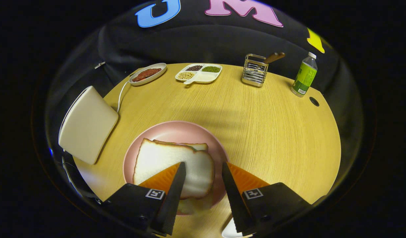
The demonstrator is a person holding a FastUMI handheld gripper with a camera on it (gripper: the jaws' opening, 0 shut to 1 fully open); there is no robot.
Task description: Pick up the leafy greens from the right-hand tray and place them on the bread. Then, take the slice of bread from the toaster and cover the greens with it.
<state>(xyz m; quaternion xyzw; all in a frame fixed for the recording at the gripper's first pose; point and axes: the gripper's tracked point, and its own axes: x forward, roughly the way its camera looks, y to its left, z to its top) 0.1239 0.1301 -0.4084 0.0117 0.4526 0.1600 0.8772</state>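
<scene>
A pink plate [176,132] sits on the round wooden table just ahead of my fingers. On it lies a white slice of bread [163,160], and the edge of a second slice [198,145] peeks out from under its far side. My gripper [203,164] hovers open over the near part of the top slice, its orange-and-black fingers [174,185] spread apart and gripping nothing. The cream-coloured toaster [87,124] stands to the left of the plate, its white cable [122,94] running toward the back.
At the table's far side are an oval tray with red food [147,74], a divided white tray of beans [199,72], a wire utensil holder [254,70] and a green-labelled bottle [304,76]. A white rim [230,232] shows under the right finger.
</scene>
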